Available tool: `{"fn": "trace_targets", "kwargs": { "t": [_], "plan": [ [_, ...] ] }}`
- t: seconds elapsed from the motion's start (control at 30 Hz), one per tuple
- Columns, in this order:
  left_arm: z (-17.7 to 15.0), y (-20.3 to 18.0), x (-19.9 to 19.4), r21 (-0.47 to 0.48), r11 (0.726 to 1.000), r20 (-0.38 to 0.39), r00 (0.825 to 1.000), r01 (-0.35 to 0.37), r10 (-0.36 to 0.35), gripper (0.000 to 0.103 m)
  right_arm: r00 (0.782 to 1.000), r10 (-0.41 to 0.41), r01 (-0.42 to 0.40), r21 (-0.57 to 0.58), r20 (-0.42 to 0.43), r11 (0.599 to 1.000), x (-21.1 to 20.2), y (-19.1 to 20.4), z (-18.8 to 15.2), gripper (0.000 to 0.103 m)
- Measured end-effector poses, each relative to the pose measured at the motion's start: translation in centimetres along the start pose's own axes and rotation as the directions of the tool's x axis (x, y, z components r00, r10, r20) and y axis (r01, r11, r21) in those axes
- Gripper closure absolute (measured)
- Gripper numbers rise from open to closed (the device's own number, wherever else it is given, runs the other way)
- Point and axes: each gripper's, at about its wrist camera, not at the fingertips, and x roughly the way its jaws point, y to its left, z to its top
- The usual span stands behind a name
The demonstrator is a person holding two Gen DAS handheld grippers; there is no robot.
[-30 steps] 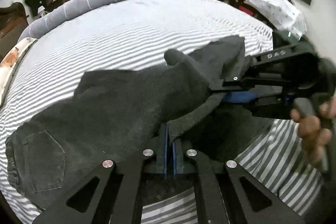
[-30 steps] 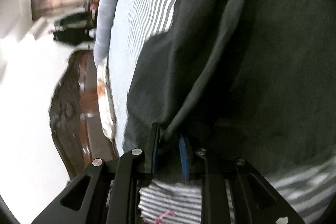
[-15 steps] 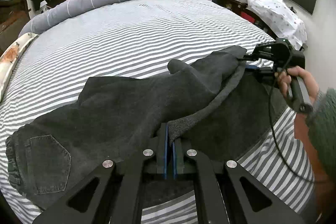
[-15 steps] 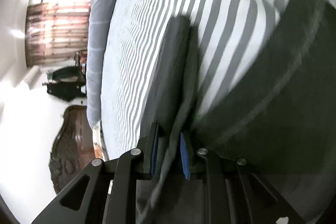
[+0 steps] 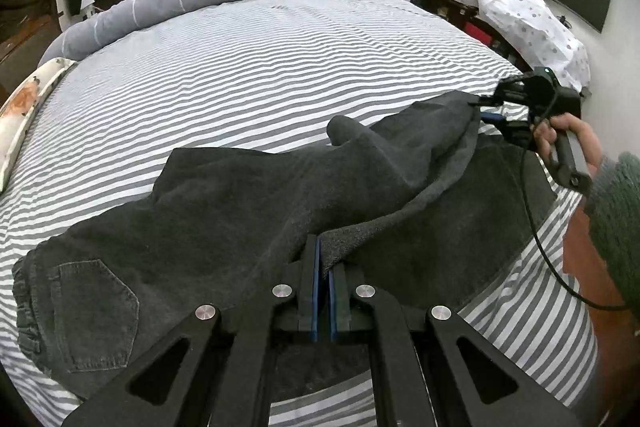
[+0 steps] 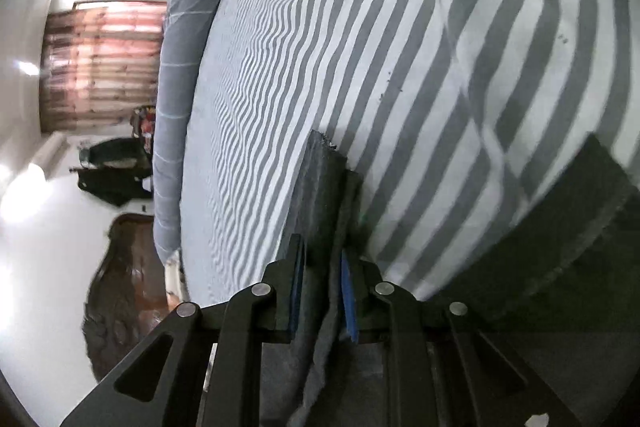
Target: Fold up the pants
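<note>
On bed (image 5: 280, 59) | both tools pinch pants (image 5: 224, 211) (hem, right) | left tool (image 5: 324, 267) | right tool (image 6: 322, 263)

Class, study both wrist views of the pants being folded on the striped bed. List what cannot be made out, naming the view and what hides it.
- Underside leg of the pants: left wrist view, covered by the upper leg.
- Right claw pads: left wrist view, too small and partly behind the hem.
- Waistband: right wrist view, out of frame.
- Left claw pad faces: left wrist view, cloth pinched between them.
- Curtains: right wrist view, blurred.
</note>
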Motion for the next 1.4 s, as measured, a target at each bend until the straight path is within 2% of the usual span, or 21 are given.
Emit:
{"fn": "trace_targets", "kwargs": {
  "t": [0.47, 0.67, 0.87, 1.1, 1.23, 1.4],
  "plan": [
    [0.6, 0.3, 0.0, -0.001, 1.000, -0.003, 1.000, -0.006, 0.006, 0.100, 0.999, 0.037, -0.037, -0.025, -0.026, 0.999, -0.6, -2.5, -1.5, 0.085],
    [0.4, 0.1, 0.4, 0.005, 1.000, -0.021, 1.000, -0.010, 0.010, 0.100, 1.000, 0.014, -0.015, -0.066, -0.009, 0.998, 0.9, -0.4, 0.6, 0.086],
    [0.2, 0.1, 0.8, 0.009, 1.000, -0.030, 0.999, -0.016, 0.017, 0.100, 1.000, -0.018, 0.016, -0.132, -0.013, 0.991, 1.5, 1.9, 1.6, 0.096],
    [0.1, -0.2, 0.6, 0.025, 1.000, -0.024, 1.000, -0.003, 0.004, 0.100, 0.996, -0.064, 0.076, -0.189, 0.069, 0.979, -3.2, 4.5, 1.3, 0.097],
    [0.2, -1.2, 0.0, 0.079, 0.997, -0.002, 1.000, 0.007, -0.007, 0.100, 0.990, -0.066, 0.090, -0.197, 0.123, 0.976, -7.1, 5.2, 1.4, 0.097],
    [-0.4, -3.0, 0.2, 0.181, 0.983, -0.031, 0.999, 0.037, -0.032, 0.100, 0.980, -0.101, 0.137, -0.212, 0.172, 0.968, -12.0, 4.7, 0.3, 0.097]
  ]
}}
